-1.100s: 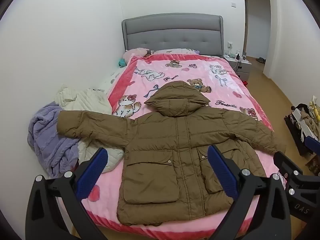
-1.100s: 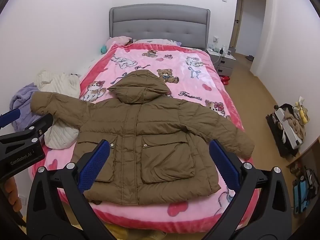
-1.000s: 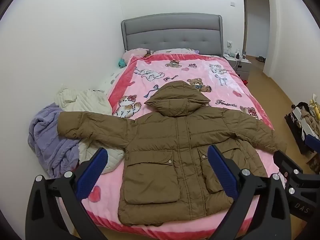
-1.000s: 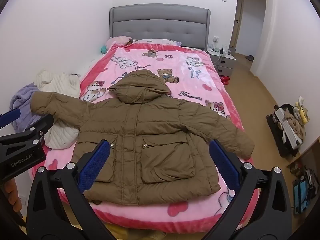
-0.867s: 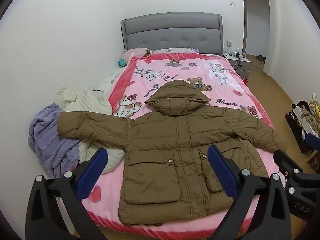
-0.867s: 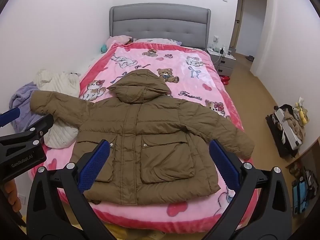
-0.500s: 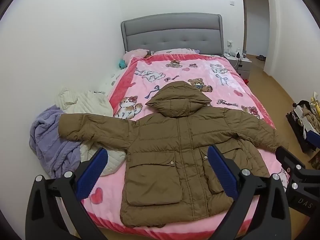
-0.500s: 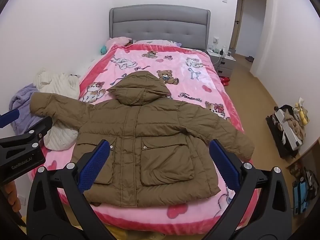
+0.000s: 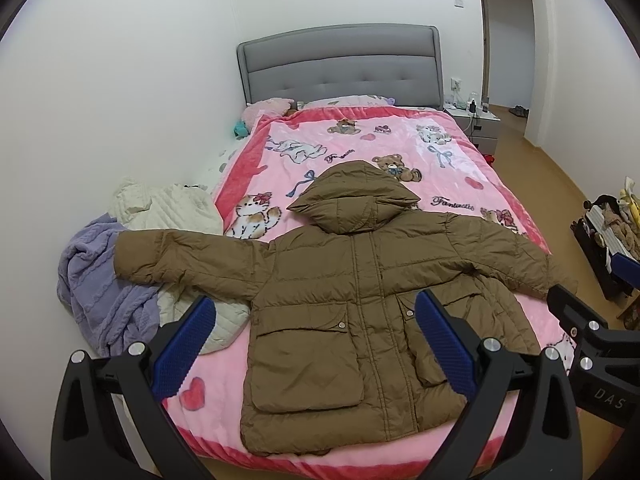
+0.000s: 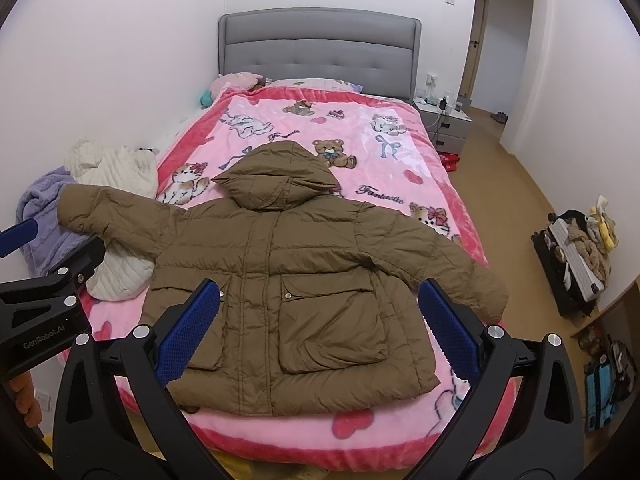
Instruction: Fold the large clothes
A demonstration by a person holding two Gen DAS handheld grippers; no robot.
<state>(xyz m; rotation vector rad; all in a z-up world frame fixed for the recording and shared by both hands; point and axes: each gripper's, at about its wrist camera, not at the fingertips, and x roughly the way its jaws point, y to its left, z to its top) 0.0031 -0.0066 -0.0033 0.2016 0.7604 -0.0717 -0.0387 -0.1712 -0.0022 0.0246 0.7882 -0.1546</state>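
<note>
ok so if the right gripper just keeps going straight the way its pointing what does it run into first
Most likely the brown coat. The right gripper is open, empty and above the foot of the bed, and its fingers frame the coat's lower front around the pockets. Depth is hard to judge through the fisheye, but nothing else shows in between.
</note>
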